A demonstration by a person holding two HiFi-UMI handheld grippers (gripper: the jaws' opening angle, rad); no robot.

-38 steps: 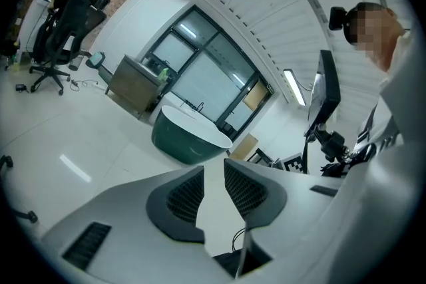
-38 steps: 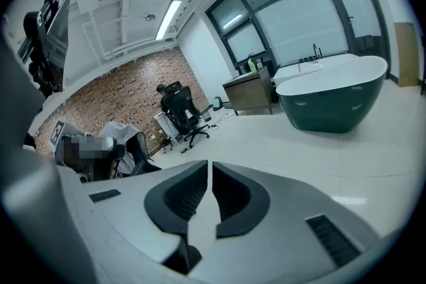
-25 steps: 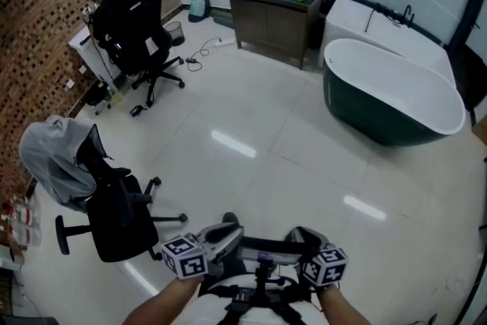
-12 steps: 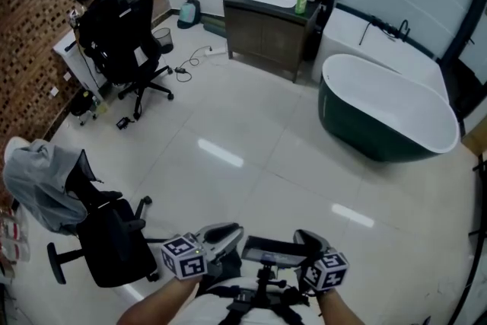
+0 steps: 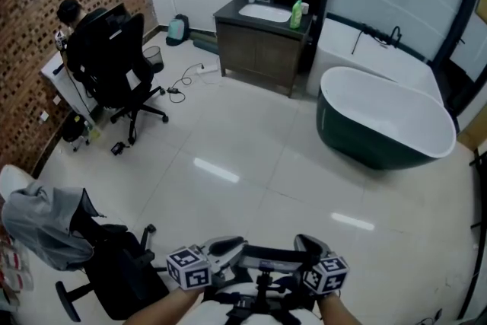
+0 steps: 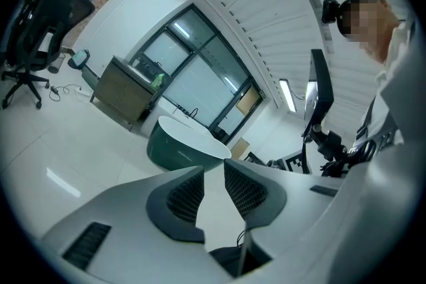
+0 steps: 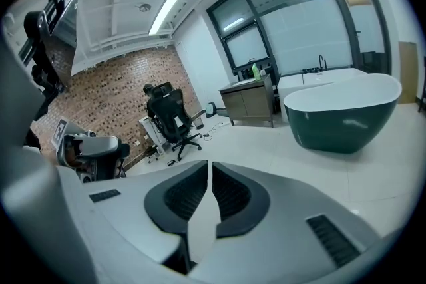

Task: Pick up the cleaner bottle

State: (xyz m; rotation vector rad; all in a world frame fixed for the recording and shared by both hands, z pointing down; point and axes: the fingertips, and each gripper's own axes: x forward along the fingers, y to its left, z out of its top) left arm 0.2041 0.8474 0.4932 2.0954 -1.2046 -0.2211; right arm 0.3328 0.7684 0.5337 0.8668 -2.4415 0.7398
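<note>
I had come nearer the vanity [image 5: 262, 49] across the glossy floor [image 5: 251, 156]. The bottle [image 5: 296, 14] stood near its right edge, beside the tub [image 5: 380, 125]. The left gripper [image 6: 213, 166] and right gripper [image 7: 209, 163] were pressed together, empty.

A broad stretch of bare floor [image 5: 259, 133] is left open through the middle of the room, up to the table [image 5: 255, 49] at the far wall. This way is bounded on the right by a dark green bathtub [image 5: 358, 139] and on the left by an occupied office chair [image 5: 114, 61], near which a cable [image 5: 186, 78] is laid across the tiles. A second chair [image 5: 114, 270], draped in grey cloth, is set close at the lower left. The cleaner bottle [image 5: 296, 14] is crowded only by a small white container [image 5: 305, 8] just beside it.
</note>
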